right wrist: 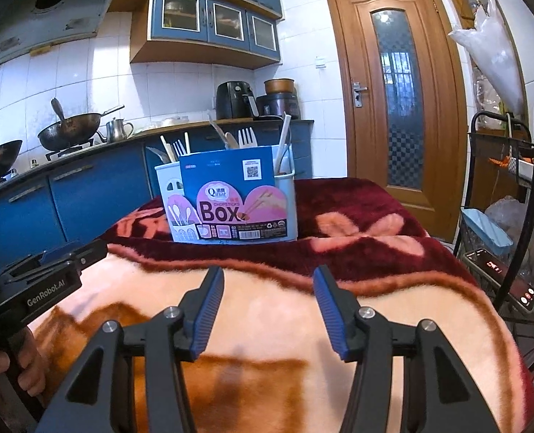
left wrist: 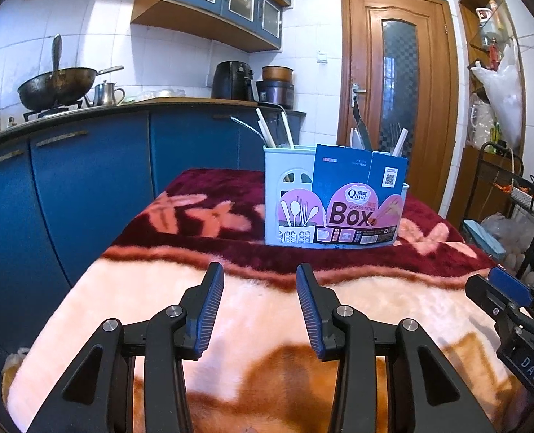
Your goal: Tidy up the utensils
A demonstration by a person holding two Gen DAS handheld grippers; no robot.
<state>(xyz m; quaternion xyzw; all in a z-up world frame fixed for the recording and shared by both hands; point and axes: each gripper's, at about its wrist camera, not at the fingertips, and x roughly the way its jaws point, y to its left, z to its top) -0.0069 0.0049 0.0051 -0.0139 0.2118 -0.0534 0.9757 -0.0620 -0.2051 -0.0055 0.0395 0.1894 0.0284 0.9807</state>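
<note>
A pale chopsticks holder [left wrist: 288, 195] stands upright on a fleecy blanket [left wrist: 158, 288] patterned in maroon and peach, toward the blanket's far end. A blue and pink cardboard label [left wrist: 357, 198] reading "Chopsticks Box" wraps the holder's front. From the holder's top rise white plastic forks [right wrist: 247, 137], white chopsticks [left wrist: 267, 131] and a metal spoon [left wrist: 245, 126]; the right wrist view shows these spread over its compartments.

The left gripper [left wrist: 259, 288] hovers over the peach part of the blanket, on the near side of the holder and well apart from it, its jaws released with nothing between them. The right gripper [right wrist: 268, 292] sits just beside it, also short of the holder, jaws parted and empty, only blanket showing in the gap. Behind the holder run blue kitchen cabinets [left wrist: 86, 180], and a wooden door [left wrist: 396, 90] stands farther back.
</note>
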